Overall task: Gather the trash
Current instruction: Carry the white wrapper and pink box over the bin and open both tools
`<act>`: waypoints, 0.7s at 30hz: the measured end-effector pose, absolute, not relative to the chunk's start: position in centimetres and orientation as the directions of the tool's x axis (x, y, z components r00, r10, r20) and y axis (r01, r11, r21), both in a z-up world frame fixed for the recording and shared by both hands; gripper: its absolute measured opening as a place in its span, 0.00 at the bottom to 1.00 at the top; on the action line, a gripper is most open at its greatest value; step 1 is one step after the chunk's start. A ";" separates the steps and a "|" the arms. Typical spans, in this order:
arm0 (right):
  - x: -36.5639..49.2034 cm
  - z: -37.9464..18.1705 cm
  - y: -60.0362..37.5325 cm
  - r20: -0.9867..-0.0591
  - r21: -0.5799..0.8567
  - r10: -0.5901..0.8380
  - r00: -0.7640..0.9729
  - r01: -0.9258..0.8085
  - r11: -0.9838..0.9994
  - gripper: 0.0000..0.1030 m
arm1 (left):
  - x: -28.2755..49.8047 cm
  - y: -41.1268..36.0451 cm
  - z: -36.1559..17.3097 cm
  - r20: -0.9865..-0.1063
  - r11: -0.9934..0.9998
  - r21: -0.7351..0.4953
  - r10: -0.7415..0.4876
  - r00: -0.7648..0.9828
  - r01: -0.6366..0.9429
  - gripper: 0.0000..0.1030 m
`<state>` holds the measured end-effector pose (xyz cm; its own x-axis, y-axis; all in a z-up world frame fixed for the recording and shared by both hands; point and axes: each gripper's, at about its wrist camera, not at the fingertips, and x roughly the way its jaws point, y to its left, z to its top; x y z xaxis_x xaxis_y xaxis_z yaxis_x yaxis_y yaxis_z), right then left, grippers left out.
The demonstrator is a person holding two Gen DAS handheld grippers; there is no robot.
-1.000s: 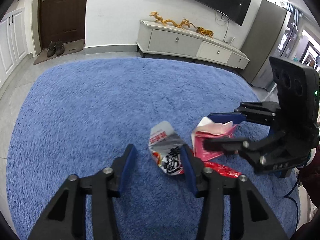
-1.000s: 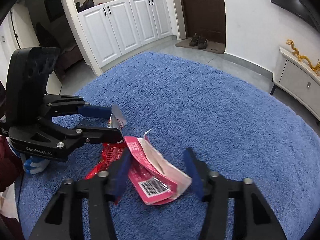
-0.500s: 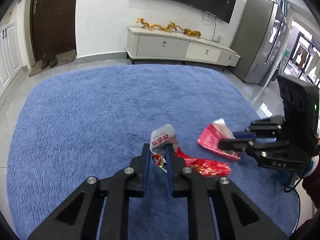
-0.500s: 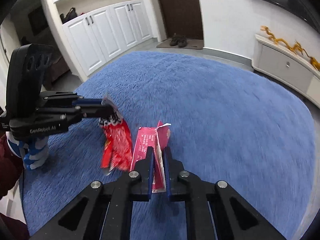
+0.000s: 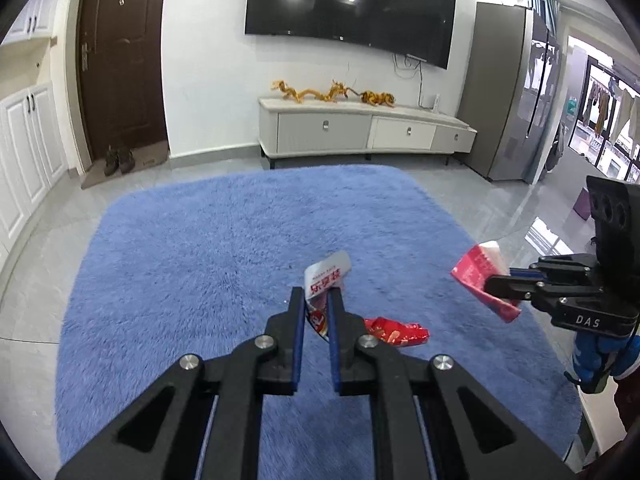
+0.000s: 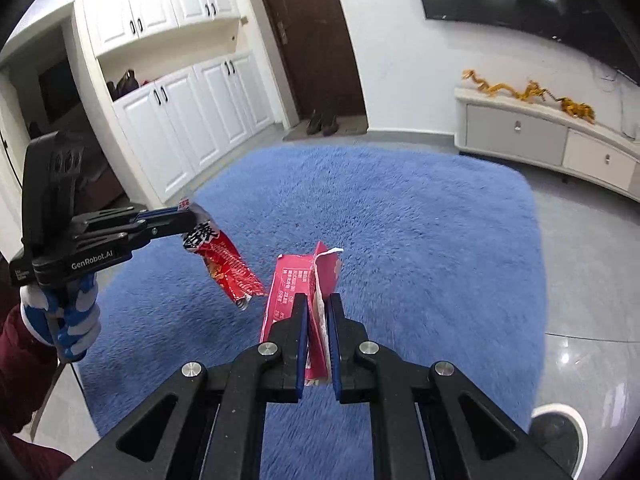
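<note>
Two wrappers hang clear of the blue rug [image 5: 200, 280], one in each tool. At lower centre of the left wrist view, the left gripper [image 5: 317, 312] is clamped on the white top of a red snack wrapper [image 5: 394, 332], whose crumpled tail dangles to the right. At lower centre of the right wrist view, the right gripper [image 6: 318, 320] pinches a pink packet [image 6: 292, 280] upright between its blue pads. No bin shows in either view. The carry likely goes best with both jaws kept firmly together, the tools apart so the foils do not tangle, and slow travel, since the thin film could slip.
</note>
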<state>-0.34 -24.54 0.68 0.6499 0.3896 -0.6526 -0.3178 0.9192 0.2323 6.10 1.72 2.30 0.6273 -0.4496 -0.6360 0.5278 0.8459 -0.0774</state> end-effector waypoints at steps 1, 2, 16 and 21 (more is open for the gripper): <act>-1.1 1.1 -24.7 -0.643 0.232 0.387 0.661 -0.314 0.921 0.09 | 5.4 1.6 2.8 -0.628 0.848 -0.064 -0.444 0.640 0.526 0.09; -2.0 1.6 -25.0 -0.632 0.232 0.385 0.673 -0.310 0.922 0.09 | 4.5 1.6 3.3 -0.618 0.851 -0.048 -0.437 0.653 0.523 0.09; -12.2 7.5 -28.4 -0.493 0.188 0.281 0.823 -0.214 0.959 0.09 | -4.9 0.1 9.4 -0.485 0.873 0.117 -0.366 0.794 0.473 0.10; -14.3 8.4 -29.7 -0.456 0.191 0.241 0.856 -0.170 0.967 0.09 | -7.0 -1.3 10.6 -0.455 0.870 0.157 -0.357 0.816 0.468 0.10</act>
<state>-14.31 -29.67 8.42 0.8564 0.2412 -0.4564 -0.1703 0.9666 0.1912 -6.95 -1.29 10.57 0.8160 -0.3568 -0.4547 0.4679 0.8696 0.1574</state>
